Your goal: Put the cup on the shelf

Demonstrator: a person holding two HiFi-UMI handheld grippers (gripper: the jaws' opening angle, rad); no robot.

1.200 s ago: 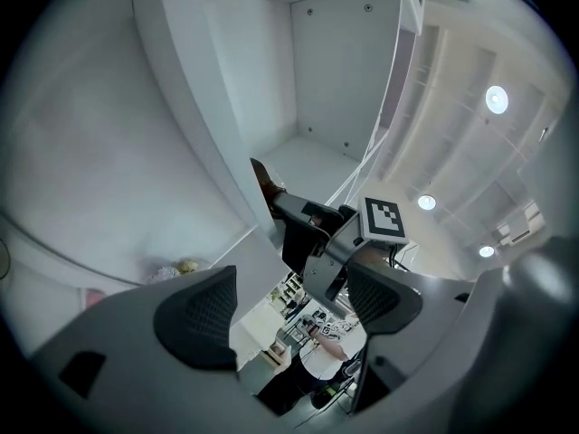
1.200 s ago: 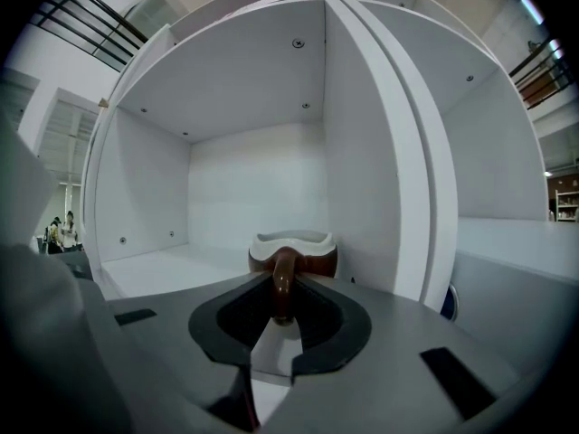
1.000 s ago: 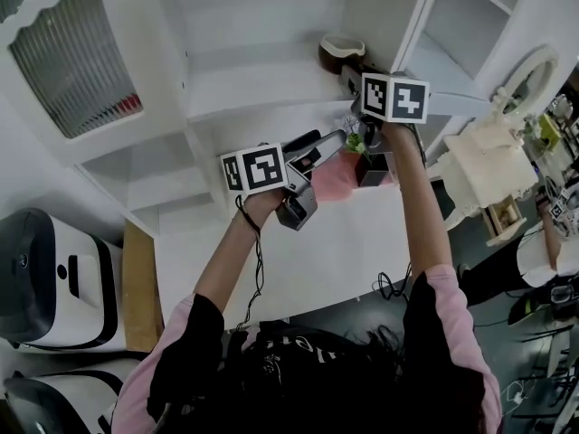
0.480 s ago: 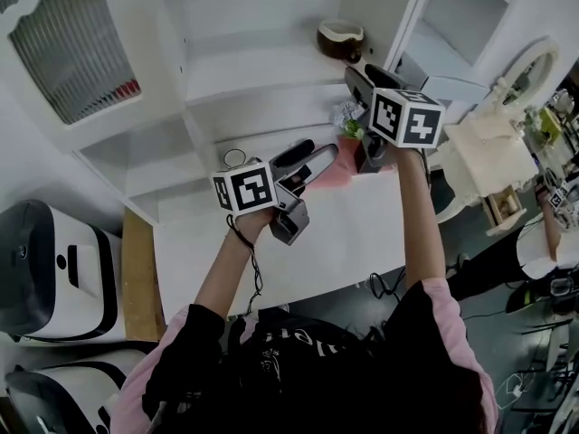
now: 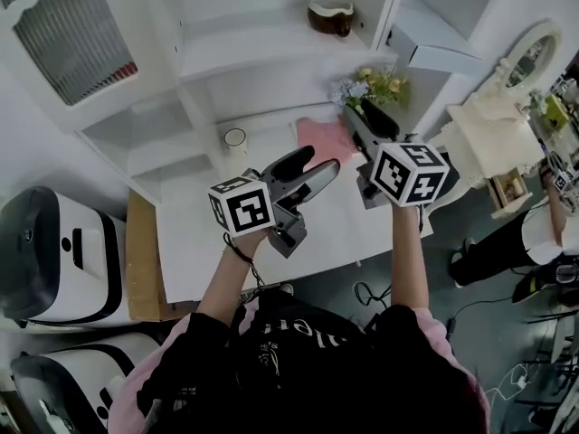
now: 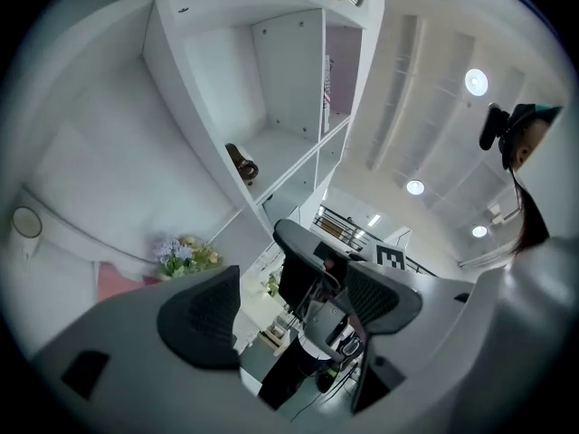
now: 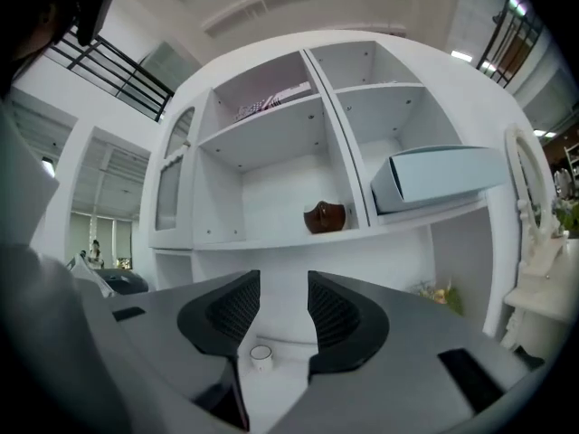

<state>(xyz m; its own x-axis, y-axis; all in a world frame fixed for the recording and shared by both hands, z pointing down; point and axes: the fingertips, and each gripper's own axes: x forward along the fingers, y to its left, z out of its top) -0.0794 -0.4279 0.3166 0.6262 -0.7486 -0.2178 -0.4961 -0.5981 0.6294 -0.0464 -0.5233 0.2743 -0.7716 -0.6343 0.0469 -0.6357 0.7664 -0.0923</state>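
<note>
If backing away now, keep wide-open left gripper [image 5: 315, 163] and right gripper [image 7: 283, 287], freshly opened wide, both empty, clear of cup [image 5: 330, 14] on shelf [image 5: 262, 57].

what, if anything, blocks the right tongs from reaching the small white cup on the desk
Probably nothing, so yes: the right tongs, whose jaws have just been opening, hold nothing, and the small white cup stands alone on the white desk ahead of them, with nothing between.
</note>
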